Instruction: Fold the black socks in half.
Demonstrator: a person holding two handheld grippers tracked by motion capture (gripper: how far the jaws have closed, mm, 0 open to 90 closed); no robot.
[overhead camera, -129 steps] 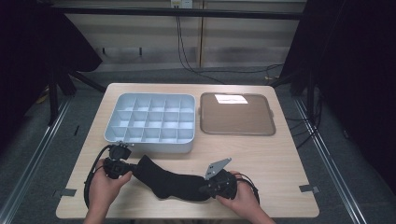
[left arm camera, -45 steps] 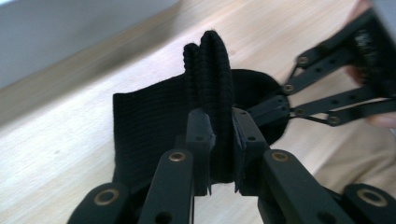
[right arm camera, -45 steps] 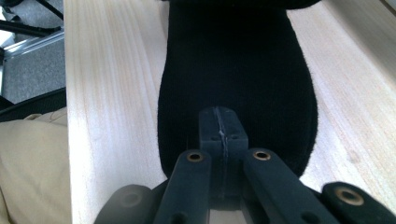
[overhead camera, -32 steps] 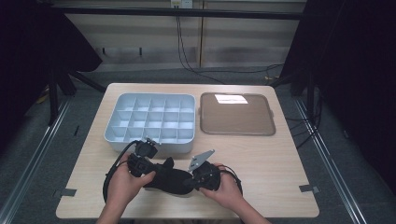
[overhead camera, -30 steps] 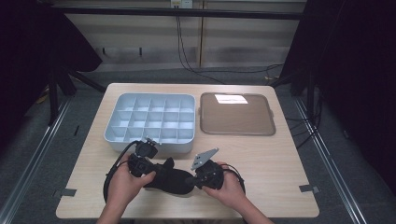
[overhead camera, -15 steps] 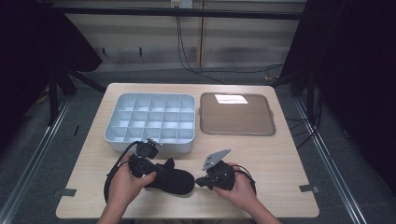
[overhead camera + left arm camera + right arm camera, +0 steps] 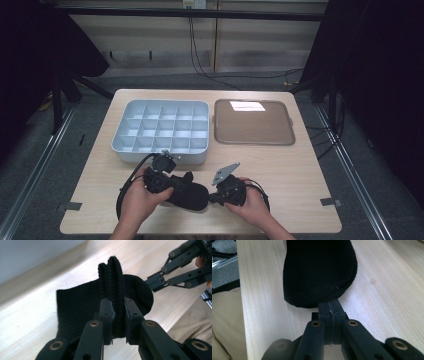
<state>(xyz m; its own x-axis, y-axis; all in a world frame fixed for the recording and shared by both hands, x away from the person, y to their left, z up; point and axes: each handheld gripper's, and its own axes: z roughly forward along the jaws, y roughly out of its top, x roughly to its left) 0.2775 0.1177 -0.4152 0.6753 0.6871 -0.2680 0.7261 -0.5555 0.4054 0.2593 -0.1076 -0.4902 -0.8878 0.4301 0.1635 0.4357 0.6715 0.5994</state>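
The black knitted sock (image 7: 186,193) lay folded on the light wooden table (image 7: 300,175), near its front edge, between the two hands and in front of the pale grey compartmented plastic tray (image 7: 162,131). A brown flat tray (image 7: 253,122) stood beside that, well apart from the sock.

Handling: the sock appeared soft, light and limp. It would likely sag wherever unsupported, so the ribbed cuff folds or the toe edge offered the best hold.

The left gripper (image 7: 117,315) pinched a bunched, upright fold of ribbed fabric between its jaws. The right gripper (image 7: 329,308) had its jaws pressed together, empty, with the tips just at the rounded toe end.

Both hands rested low over the table, the grippers pointing inward toward each other across the sock.
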